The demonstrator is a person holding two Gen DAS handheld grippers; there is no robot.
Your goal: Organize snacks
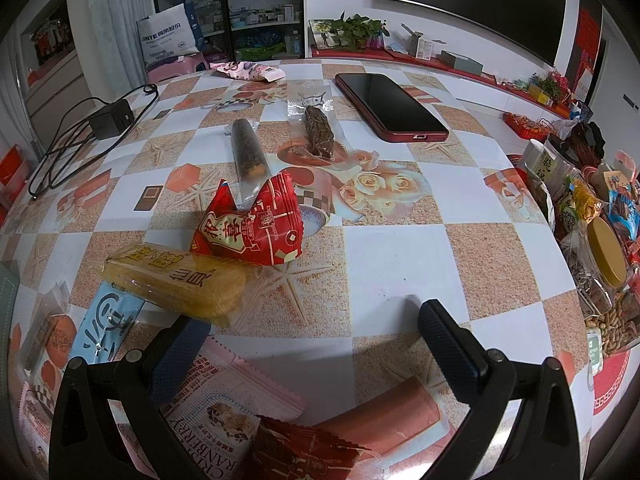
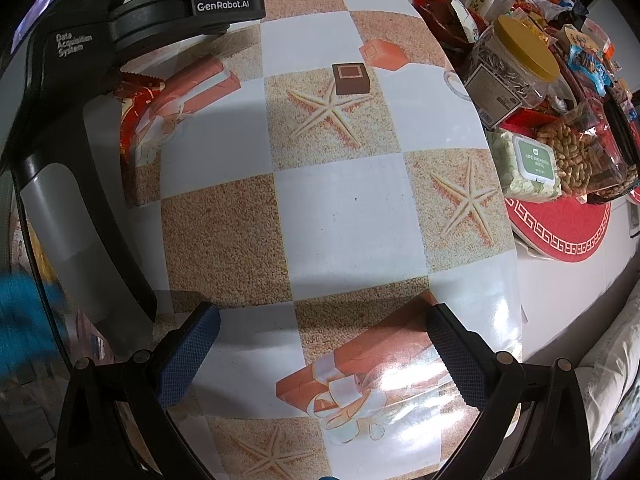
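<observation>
In the left wrist view my left gripper (image 1: pixel 308 320) is open and empty just above the table. A pink cranberry bar packet (image 1: pixel 224 404) and a red packet (image 1: pixel 296 456) lie under it. Ahead lie a yellow cracker pack (image 1: pixel 176 284), a red pouch (image 1: pixel 256 224), a blue wrapper (image 1: pixel 106 330), a dark stick in clear wrap (image 1: pixel 248 148) and a brown bar (image 1: pixel 318 132). In the right wrist view my right gripper (image 2: pixel 320 320) is open and empty over bare tablecloth. The left gripper's body (image 2: pixel 80 120) stands at its left, over a red packet (image 2: pixel 132 120).
A red phone (image 1: pixel 390 106), a black charger with cable (image 1: pixel 110 120) and a pink packet (image 1: pixel 248 72) lie far on the table. A red tray (image 2: pixel 560 220) at the right holds a seed jar (image 2: pixel 512 68), peanuts (image 2: pixel 572 152), wipes (image 2: pixel 528 164) and several snacks.
</observation>
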